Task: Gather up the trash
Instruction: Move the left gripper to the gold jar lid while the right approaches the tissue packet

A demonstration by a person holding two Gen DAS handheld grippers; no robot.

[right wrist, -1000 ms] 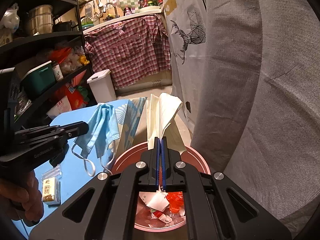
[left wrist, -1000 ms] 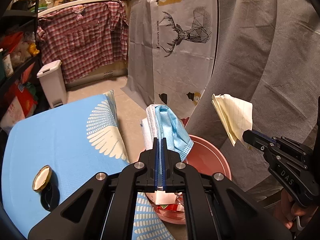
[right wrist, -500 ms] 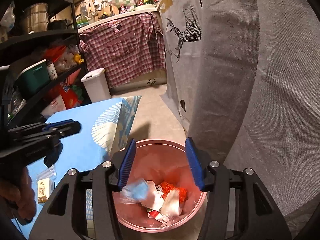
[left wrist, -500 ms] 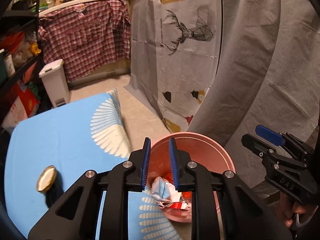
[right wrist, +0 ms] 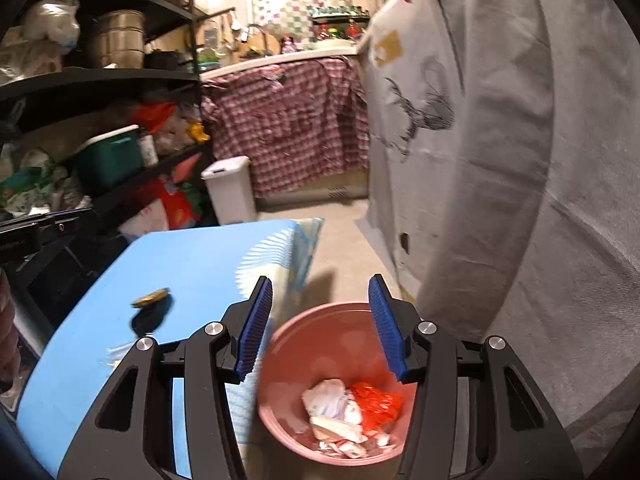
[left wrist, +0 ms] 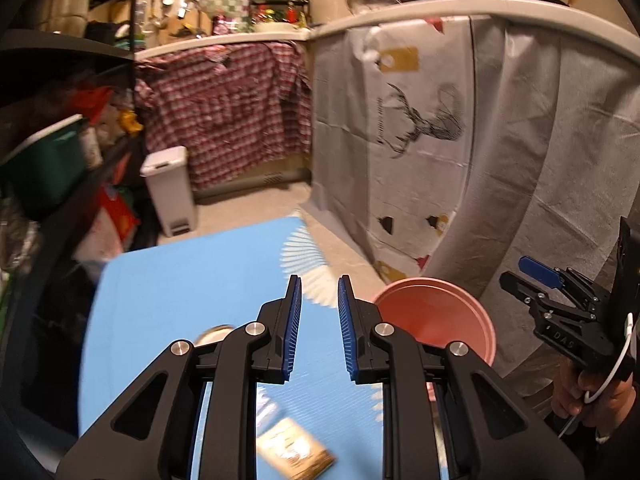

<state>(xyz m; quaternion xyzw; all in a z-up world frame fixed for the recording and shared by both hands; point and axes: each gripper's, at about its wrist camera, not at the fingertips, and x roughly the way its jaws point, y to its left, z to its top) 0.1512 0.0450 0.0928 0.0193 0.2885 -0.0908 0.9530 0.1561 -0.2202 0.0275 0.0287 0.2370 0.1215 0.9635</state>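
a: what's different from a second ago?

b: both my loads are gone. my left gripper [left wrist: 319,304] was clenched on a blue face mask and my right gripper [right wrist: 320,312] on a folded cream paper, both held over the pink bin [right wrist: 304,328]. now both sets of jaws stand released with nothing between them, the right pair spread wider than the left.

a: and where did the trash end up?

b: in the bin, as far as i can see. from the right wrist view there is a heap of white crumpled paper [right wrist: 332,404] and something red and crinkly [right wrist: 376,400] at the bottom. i can't pick out the mask for sure in the blur.

a: where are you pointing now?

b: my left gripper has swung away from the bin and back over the blue mat [left wrist: 192,280]; the bin sits off to its right. my right one still looks straight down into the bin.

a: so what's left?

b: i'd say more picking. on the mat i see a gold lid [right wrist: 151,297] on a dark thing, a small tan packet [left wrist: 296,450] close under my left jaws, and a pale scrap just beside it, too smeared to name. the packet looks like the nearest next grab for my left side, but that's a guess.
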